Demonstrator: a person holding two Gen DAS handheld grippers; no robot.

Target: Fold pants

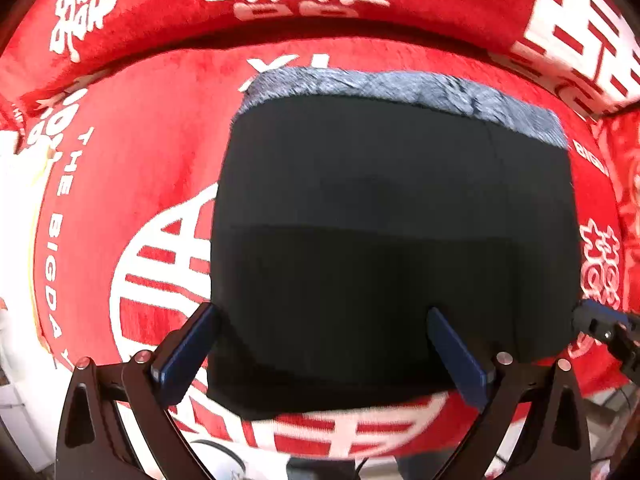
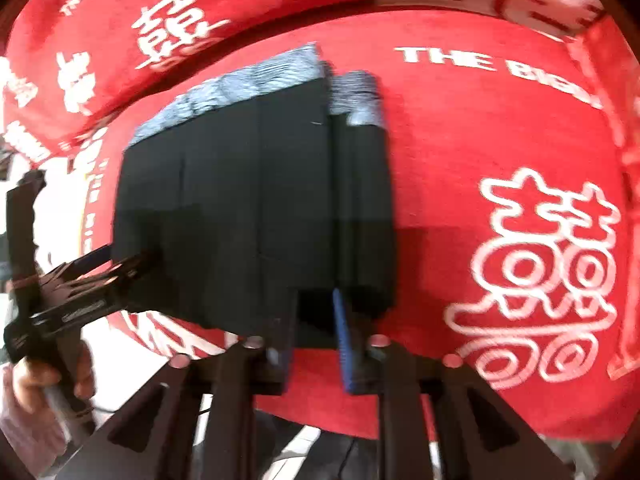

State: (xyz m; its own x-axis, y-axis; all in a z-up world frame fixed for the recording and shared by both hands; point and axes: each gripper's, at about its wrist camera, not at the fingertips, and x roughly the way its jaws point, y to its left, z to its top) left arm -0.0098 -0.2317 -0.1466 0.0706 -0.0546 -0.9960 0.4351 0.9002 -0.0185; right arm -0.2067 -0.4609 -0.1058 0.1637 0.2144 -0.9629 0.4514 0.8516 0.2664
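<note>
- Fingers of the left gripper (image 1: 320,320) are standing wide apart w/ nothing pinched, hovering over the near edge of the pants (image 1: 392,240).
- Right gripper (image 2: 316,316) fingers are sitting parted at the pants' near right corner; dark cloth between them, but can't tell if the pads are pressing.
- Pants are lying as a compact dark rectangle, grey waistband (image 1: 400,88) at the far edge, on the red cloth (image 1: 140,160).
- Judging: folds mostly done; prob only letting go + tidying the right-side layers left.
</note>
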